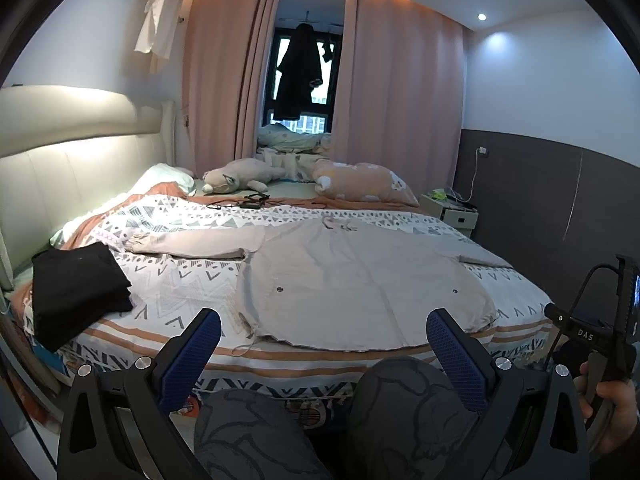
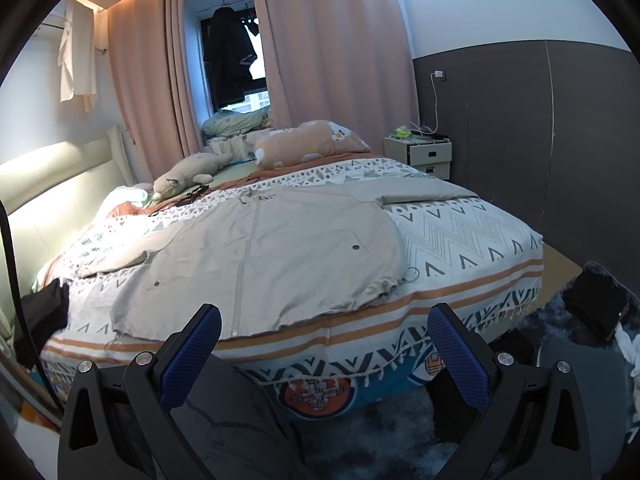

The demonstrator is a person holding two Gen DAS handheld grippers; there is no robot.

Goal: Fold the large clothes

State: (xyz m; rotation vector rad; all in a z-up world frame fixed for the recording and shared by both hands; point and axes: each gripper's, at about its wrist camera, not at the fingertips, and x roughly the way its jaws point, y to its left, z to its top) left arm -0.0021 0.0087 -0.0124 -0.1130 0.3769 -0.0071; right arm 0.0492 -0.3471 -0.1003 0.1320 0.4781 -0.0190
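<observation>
A large beige jacket (image 1: 352, 276) lies spread flat on the bed, hem toward me, collar toward the far side, both sleeves stretched out sideways. The right wrist view shows the same jacket (image 2: 264, 256) from further right. My left gripper (image 1: 323, 334) hangs open before the bed's near edge, just short of the hem, with nothing between its blue pads. My right gripper (image 2: 324, 332) is open too, off the bed's near edge and empty. It also appears at the right edge of the left wrist view, held by a hand (image 1: 612, 404).
A folded black garment (image 1: 80, 292) rests on the bed's left part. A plush toy (image 1: 240, 178) and a pillow (image 1: 360, 180) lie at the far side with dark cables. A bedside cabinet (image 2: 430, 156) stands by the right wall. Knees (image 1: 408, 400) are below the grippers. Dark items (image 2: 596, 308) sit on the floor rug.
</observation>
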